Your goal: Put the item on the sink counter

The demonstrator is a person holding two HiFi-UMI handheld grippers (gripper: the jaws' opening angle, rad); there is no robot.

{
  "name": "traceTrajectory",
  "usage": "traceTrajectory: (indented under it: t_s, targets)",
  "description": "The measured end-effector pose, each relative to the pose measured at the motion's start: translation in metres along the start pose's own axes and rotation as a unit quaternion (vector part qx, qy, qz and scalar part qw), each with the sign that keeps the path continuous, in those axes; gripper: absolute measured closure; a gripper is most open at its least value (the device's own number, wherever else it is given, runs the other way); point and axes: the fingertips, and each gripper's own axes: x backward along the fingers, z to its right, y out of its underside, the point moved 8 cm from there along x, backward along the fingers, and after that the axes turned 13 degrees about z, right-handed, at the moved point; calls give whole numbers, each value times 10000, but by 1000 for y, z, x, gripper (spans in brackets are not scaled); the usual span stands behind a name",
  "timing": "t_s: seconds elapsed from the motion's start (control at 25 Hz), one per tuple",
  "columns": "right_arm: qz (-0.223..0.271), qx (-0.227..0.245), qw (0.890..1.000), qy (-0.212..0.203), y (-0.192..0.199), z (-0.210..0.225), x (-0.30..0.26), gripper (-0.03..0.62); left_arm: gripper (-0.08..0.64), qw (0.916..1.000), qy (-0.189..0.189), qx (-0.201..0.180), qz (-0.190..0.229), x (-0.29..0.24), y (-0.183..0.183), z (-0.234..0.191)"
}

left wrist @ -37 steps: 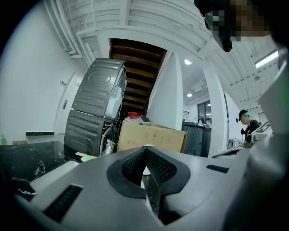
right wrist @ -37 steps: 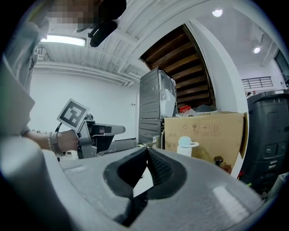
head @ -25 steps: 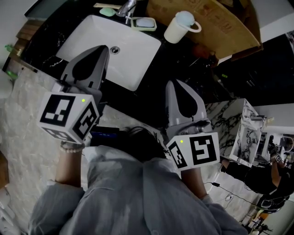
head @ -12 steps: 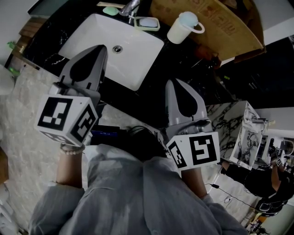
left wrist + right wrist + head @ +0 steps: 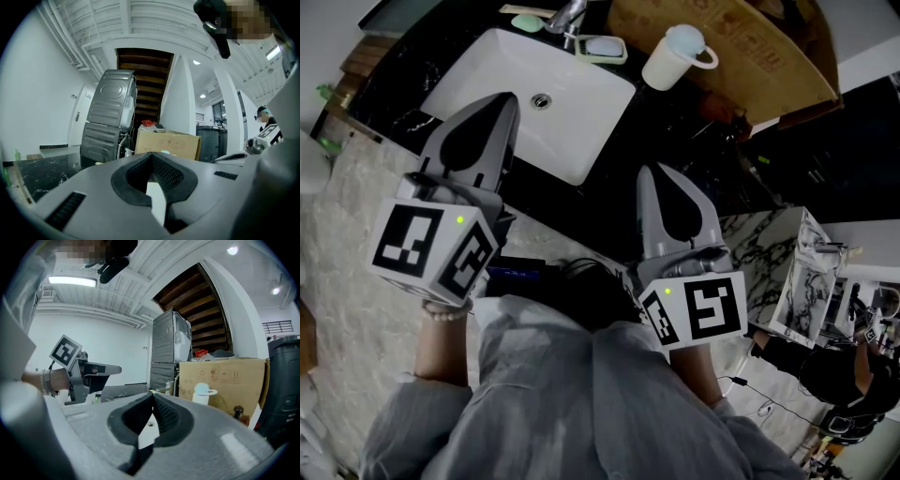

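**At the sink counter: both grippers empty**

We are holding both grippers roughly level above the front edge of the glossy black veined counter (image 5: 675,131). The left gripper (image 5: 509,97) is hovering over the left part of the white rectangular basin (image 5: 577,117), with its tip close to the round metal drain (image 5: 541,99). The right gripper (image 5: 654,170) is hanging over the dark stone to the right of the basin. Both pairs of jaws are sitting pressed together, ribbed pads meeting, with nothing between them.

A white cylindrical cup (image 5: 670,58) with a pale domed lid and loop handle is standing upright on the counter, right of the basin and just beside the brown cardboard box (image 5: 750,47). A pale green soap dish (image 5: 602,47) is lying by the chrome faucet (image 5: 567,14) at the back rim. We cannot tell which of these is the task's item.
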Motion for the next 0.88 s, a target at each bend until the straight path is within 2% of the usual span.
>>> traceTrajectory:
  t_s: [0.88]
  targets:
    - [-62, 80, 9999, 50, 3, 0, 6, 595, 554, 9996, 268, -61, 2, -3, -1, 9]
